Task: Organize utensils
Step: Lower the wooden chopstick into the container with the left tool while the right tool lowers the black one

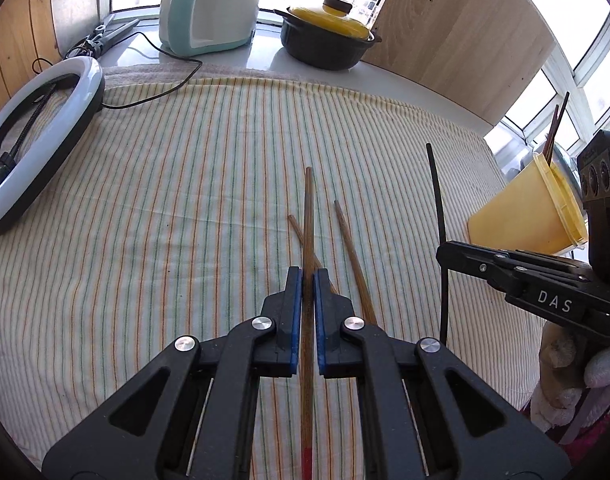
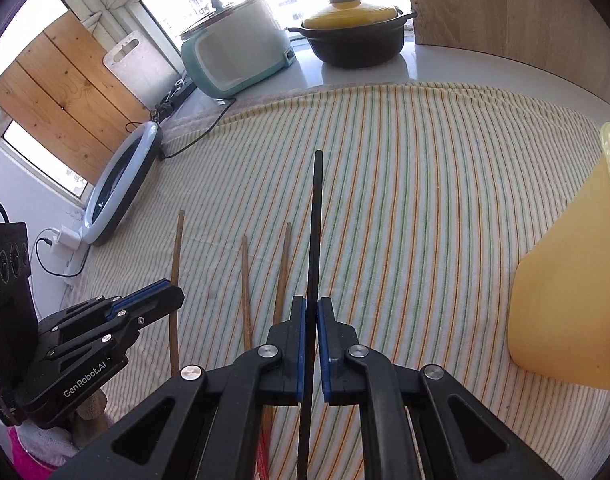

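Note:
My left gripper [image 1: 308, 276] is shut on a brown wooden chopstick [image 1: 307, 216] that points forward above the striped cloth. Two more brown chopsticks [image 1: 353, 260] lie on the cloth under and right of it. My right gripper [image 2: 312, 304] is shut on a black chopstick [image 2: 316, 216], also pointing forward. A yellow plastic cup [image 1: 533, 216] stands at the right with two chopsticks [image 1: 555, 128] in it; it also shows at the right edge of the right wrist view [image 2: 573, 280]. The left gripper [image 2: 167, 290] holding its chopstick shows in the right wrist view, the right gripper [image 1: 445, 256] in the left wrist view.
A striped cloth [image 1: 185, 200] covers the table. A ring light [image 1: 33, 152] with a cable lies at the left. A teal and white cooker [image 1: 209, 4] and a black pot with a yellow lid [image 1: 329, 36] stand at the back. A wooden board [image 1: 465, 32] leans at back right.

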